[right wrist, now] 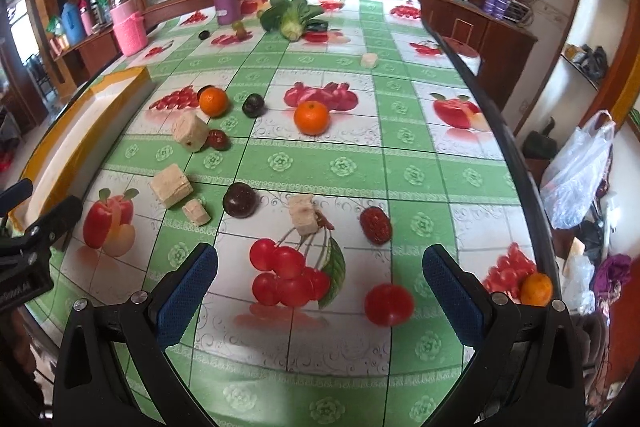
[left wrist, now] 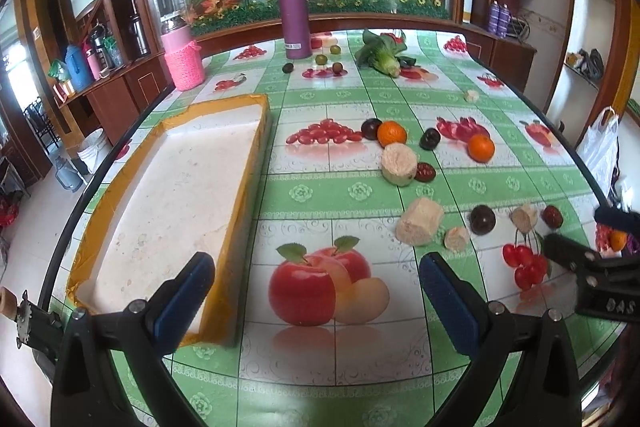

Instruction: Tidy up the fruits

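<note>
Loose fruit lies on a fruit-print tablecloth. Oranges (left wrist: pixel 392 133) (left wrist: pixel 481 147) (right wrist: pixel 311 117) (right wrist: pixel 213 101) and dark plums (left wrist: pixel 482 219) (right wrist: pixel 239 200) sit mid-table. A red tomato (right wrist: pixel 389 304) lies just ahead of my right gripper (right wrist: pixel 320 291), which is open and empty. A red date (right wrist: pixel 375 224) lies beyond it, and a small orange (right wrist: pixel 536 289) sits at the right table edge. My left gripper (left wrist: pixel 316 291) is open and empty beside the white tray with yellow rim (left wrist: pixel 176 195), which is empty.
Pale cut chunks (left wrist: pixel 420 227) (right wrist: pixel 171 185) lie among the fruit. A purple flask (left wrist: pixel 294 14), a pink-sleeved jar (left wrist: pixel 182 57) and a leafy green vegetable (left wrist: pixel 382 53) stand at the far end. A plastic bag (right wrist: pixel 580 171) hangs off the table's right.
</note>
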